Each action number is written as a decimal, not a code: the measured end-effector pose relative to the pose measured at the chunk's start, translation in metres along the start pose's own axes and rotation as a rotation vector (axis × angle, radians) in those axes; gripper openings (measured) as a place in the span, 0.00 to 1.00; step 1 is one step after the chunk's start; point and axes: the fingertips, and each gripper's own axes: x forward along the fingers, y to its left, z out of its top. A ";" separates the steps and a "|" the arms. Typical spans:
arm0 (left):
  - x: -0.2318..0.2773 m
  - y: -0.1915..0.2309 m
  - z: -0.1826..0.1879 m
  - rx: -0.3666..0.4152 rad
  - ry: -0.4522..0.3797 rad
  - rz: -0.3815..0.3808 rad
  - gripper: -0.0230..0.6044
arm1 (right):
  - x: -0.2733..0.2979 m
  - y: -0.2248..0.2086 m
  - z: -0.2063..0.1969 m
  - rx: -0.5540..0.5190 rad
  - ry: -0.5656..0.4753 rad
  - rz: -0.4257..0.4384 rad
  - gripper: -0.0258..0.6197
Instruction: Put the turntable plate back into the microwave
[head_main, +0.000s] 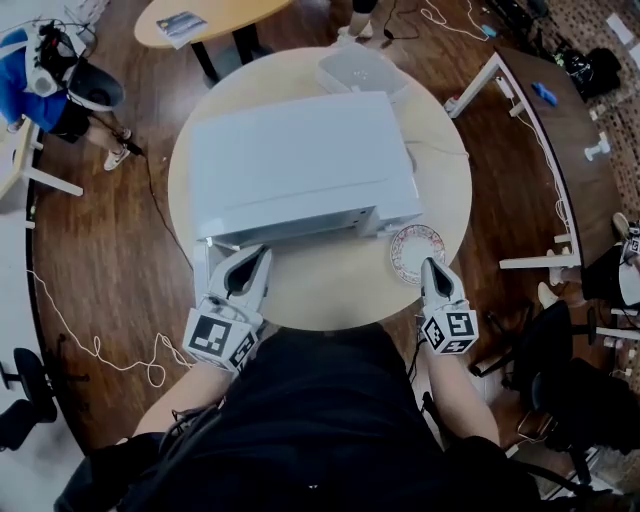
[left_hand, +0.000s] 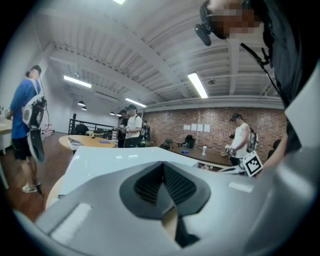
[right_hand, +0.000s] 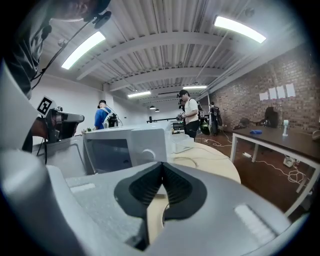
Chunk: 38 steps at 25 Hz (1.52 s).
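Plate (head_main: 412, 250) just ahead of R gripper (head_main: 431, 266), jaws shut, empty; L gripper (head_main: 243, 258) likewise.

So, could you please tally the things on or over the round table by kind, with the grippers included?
microwave: 1
turntable plate: 1
white container: 1
grippers: 2, the left gripper and the right gripper
total: 5

left gripper (left_hand: 163, 169): jaws together at the tips, nothing between them | microwave (left_hand: 112, 161): white top just beyond the jaws | left edge: person in blue shirt (left_hand: 24, 117) standing | far: brick wall (left_hand: 210, 122); several people standing | right: marker cube (left_hand: 252, 164)
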 end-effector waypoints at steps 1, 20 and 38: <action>-0.001 0.003 -0.002 -0.002 0.006 0.020 0.04 | 0.001 -0.006 -0.006 0.004 0.013 -0.001 0.04; 0.006 -0.003 0.009 0.096 -0.012 0.131 0.04 | 0.017 -0.074 -0.069 0.284 0.072 -0.022 0.04; 0.010 -0.020 0.006 0.165 0.073 0.135 0.04 | 0.018 -0.102 -0.107 0.254 0.184 -0.106 0.17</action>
